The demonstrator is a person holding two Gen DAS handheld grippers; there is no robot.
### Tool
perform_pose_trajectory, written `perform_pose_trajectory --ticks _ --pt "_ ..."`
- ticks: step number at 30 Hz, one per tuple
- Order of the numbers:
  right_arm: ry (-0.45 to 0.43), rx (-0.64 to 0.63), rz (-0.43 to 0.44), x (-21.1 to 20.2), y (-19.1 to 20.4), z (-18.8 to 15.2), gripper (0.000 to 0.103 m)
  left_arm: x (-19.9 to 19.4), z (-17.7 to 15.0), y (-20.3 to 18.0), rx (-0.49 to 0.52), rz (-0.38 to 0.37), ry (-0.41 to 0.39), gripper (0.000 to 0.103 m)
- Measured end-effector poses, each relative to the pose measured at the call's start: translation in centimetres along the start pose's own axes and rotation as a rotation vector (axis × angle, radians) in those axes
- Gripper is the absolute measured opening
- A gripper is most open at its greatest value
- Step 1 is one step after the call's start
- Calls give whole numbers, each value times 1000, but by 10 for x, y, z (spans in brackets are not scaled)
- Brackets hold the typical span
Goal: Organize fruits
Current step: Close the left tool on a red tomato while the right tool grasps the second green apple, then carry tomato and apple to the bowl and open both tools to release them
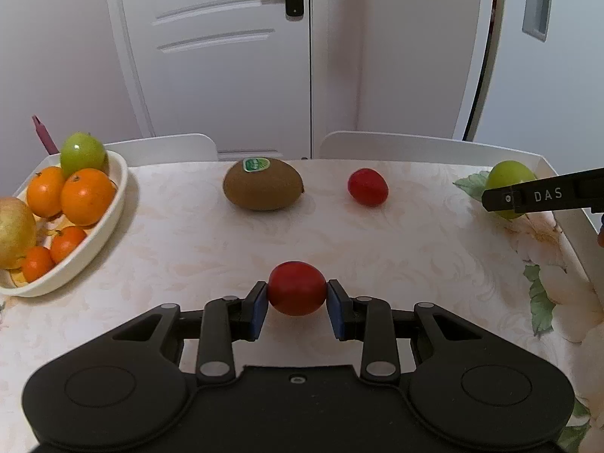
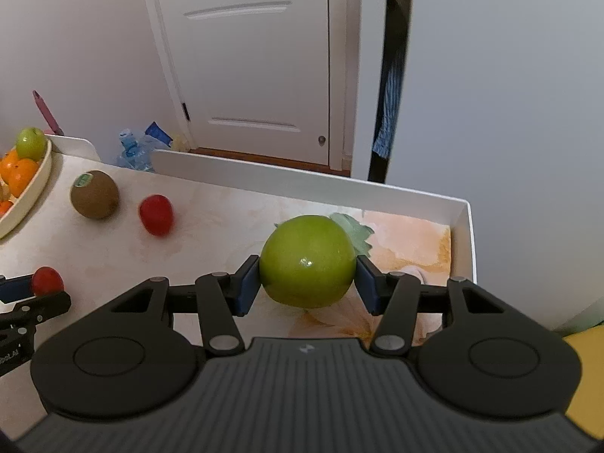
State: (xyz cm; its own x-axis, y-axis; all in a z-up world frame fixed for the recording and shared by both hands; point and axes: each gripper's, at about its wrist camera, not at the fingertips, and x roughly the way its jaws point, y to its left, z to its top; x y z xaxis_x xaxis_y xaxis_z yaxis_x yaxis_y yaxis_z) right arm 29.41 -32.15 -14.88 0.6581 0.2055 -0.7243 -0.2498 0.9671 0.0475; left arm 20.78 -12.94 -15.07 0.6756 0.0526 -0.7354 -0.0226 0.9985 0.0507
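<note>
My left gripper [image 1: 297,296] is shut on a small red tomato [image 1: 297,287], its blue pads pressing both sides just above the tablecloth. My right gripper [image 2: 307,283] has its pads against a green apple [image 2: 307,260] near the table's right end. A kiwi with a green sticker [image 1: 262,185] and a second red tomato [image 1: 367,187] lie loose further back. A cream bowl [image 1: 113,204] at the left holds several oranges [image 1: 87,196], a green apple [image 1: 82,154] and a yellowish fruit [image 1: 13,232].
The table [image 1: 188,249] has a pale floral cloth and a low white raised rim [image 2: 309,183] at the back and right. Two white chair backs [image 1: 396,143] stand behind it, then a white door [image 1: 226,56]. Water bottles [image 2: 134,151] sit on the floor.
</note>
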Motion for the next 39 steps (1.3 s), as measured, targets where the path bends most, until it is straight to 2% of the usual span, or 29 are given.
perform_pose_trajectory --ticks 9,18,30,39 --pt "-39 -23 48 -31 35 15 68 -36 8 18 -27 2 -59 37" --pt "-77 -27 97 -66 93 33 68 -81 24 57 -42 5 -131 37" --pt "-98 -9 121 -86 192 57 68 -104 44 149 -21 -16 -151 37" --pt "-87 15 121 -65 266 69 68 -90 59 229 22 -24 -130 37"
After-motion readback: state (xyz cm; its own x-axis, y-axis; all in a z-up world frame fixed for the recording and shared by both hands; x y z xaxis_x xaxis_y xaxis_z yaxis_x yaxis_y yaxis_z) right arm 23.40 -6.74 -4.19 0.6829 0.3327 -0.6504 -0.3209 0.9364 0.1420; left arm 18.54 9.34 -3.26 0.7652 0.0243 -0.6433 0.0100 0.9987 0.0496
